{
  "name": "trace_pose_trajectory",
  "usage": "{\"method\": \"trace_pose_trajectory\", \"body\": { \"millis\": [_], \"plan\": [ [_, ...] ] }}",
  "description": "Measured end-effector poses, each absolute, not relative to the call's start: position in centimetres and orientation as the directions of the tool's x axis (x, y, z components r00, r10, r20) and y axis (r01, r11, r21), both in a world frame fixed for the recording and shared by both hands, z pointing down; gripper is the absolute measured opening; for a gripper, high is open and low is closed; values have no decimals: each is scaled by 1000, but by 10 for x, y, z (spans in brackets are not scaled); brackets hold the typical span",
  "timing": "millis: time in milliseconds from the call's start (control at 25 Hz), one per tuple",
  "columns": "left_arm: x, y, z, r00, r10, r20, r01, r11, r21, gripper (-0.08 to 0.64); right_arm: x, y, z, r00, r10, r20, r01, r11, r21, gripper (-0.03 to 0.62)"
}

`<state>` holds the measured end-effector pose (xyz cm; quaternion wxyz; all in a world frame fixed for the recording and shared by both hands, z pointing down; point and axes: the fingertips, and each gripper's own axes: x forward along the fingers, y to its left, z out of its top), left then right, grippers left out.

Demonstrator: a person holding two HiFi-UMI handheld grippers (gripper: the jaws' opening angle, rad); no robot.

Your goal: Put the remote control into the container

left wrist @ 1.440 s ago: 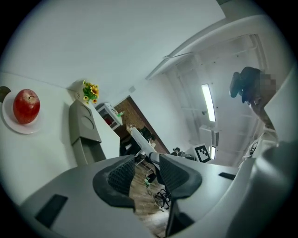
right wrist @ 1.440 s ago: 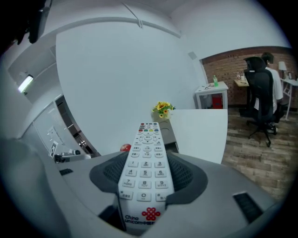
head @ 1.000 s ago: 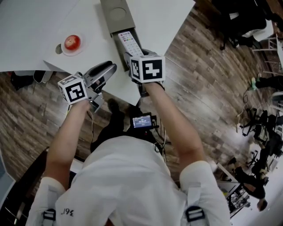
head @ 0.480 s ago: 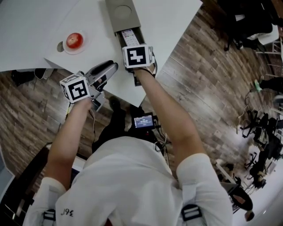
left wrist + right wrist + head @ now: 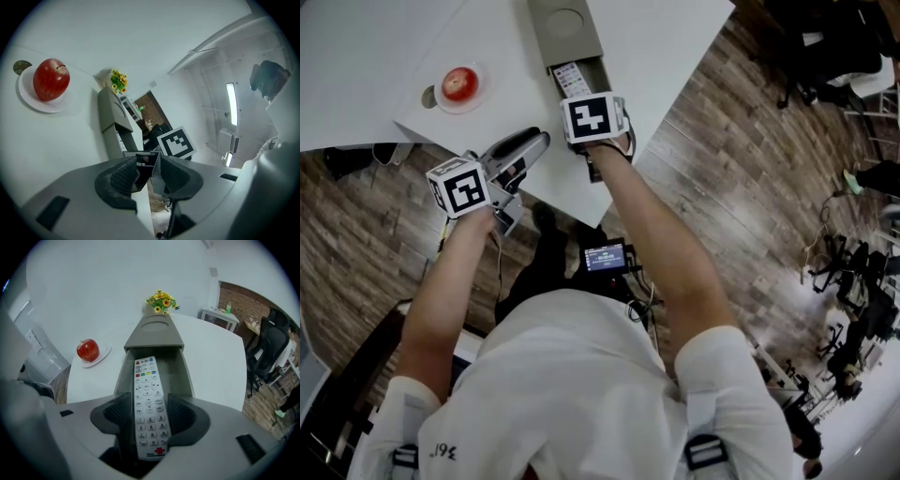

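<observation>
The white remote control lies lengthwise between the pads of my right gripper, which is shut on it. Its far end reaches into the open tray of the long grey container. In the head view the remote shows just beyond the right gripper, at the mouth of the container. My left gripper hovers over the table's near edge, left of the right one. Its jaws stand nearly together and hold nothing.
A red apple sits on a small white plate left of the container. A pot of yellow flowers stands behind the container. The white table ends in an angled edge just under both grippers, with wooden floor beyond.
My right gripper has moved forward with the remote, so the remote's tip now sits deeper in the container's tray. The left gripper has stayed in place.
</observation>
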<state>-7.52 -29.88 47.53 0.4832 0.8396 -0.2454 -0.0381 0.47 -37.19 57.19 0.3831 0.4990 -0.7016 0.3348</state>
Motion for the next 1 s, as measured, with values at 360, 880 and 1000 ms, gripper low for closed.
{"method": "trace_pose_trajectory", "body": {
  "millis": [360,880,1000],
  "plan": [
    [-75,-300,473,878,-449,166,-365,-403,839,153,2,-378,576,-194,-430,882,-970,219,-107,224],
    [-78,-298,475,869,-462,178,-371,-368,853,153,21,-391,559,-140,-500,855,-979,201,-43,224],
    [-77,-300,470,873,-462,160,-362,-392,846,153,23,-390,552,-132,-508,851,-978,206,-29,224]
  ]
}}
